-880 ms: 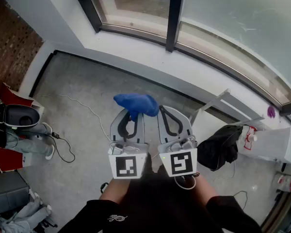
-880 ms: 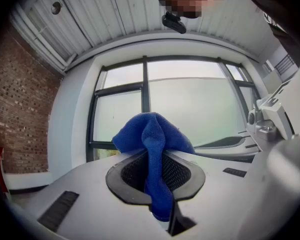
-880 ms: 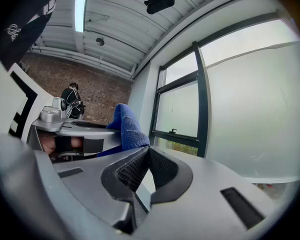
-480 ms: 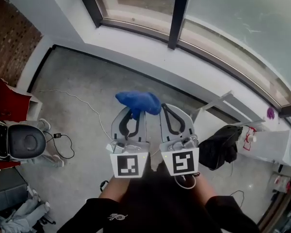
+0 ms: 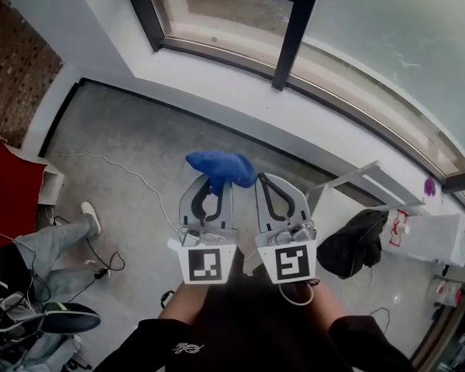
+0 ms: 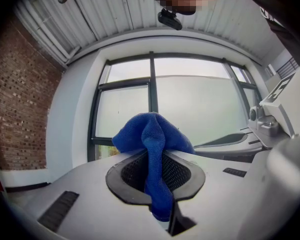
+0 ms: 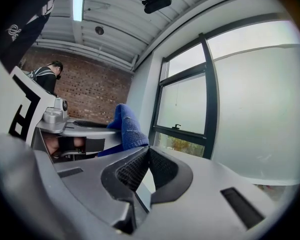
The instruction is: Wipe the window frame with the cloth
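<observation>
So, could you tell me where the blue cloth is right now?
In the head view, the blue cloth is just left of centre, clamped in the left tool beside the right tool, short of the window frame.

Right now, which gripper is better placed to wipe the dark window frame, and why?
Left: the left gripper is shut on the crumpled blue cloth facing the dark window frame; the right gripper is shut, empty.

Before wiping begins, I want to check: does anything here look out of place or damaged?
Nothing looks damaged or spilled. The blue cloth is held in the left tongs, clear of the window frame. Only a loose cable trails over the floor.
</observation>
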`<state>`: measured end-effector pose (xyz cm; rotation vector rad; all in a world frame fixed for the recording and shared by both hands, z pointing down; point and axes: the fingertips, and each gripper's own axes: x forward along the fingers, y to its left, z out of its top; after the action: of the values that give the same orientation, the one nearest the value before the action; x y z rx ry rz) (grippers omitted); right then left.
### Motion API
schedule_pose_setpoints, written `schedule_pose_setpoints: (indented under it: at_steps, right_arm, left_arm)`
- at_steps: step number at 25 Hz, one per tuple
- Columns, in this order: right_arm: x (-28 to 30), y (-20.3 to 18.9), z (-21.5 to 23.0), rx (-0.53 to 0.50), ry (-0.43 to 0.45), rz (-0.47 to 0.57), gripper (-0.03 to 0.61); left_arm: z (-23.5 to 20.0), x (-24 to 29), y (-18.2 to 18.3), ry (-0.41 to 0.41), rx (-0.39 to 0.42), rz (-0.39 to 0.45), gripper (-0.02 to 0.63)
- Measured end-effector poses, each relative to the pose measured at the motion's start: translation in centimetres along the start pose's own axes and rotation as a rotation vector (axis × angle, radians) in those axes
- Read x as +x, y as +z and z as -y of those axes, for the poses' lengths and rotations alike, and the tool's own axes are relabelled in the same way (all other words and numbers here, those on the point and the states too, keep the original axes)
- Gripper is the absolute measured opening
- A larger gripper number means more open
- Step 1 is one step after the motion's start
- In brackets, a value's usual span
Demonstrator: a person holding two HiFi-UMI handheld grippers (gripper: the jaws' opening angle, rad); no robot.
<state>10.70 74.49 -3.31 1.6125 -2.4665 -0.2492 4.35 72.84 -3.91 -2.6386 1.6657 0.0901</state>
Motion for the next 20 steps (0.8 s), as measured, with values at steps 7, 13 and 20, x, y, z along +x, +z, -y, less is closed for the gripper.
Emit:
schedule_pose_setpoints:
  at_steps: [7,13,20]
  right_arm:
    - [3.8,0.9,-1.5,0.021,-0.038,0.014,0.006]
    - [6.3,0.0,-0.4,0.023,-0.019,-0.013,0.006]
    - [12.5,-2.5,3.7,0.056,0.024,0.002,0.006]
  left_arm:
    - [-4.6,1.8,-0.2,-0.034,-0.001,-0.008,0.055]
    - [-5.5,4.6,-0.9,-0.041,0.007,-0.010,0.054]
    - [-7.6,11.4,-2.9,0.004,0.031,-0.032,0.055]
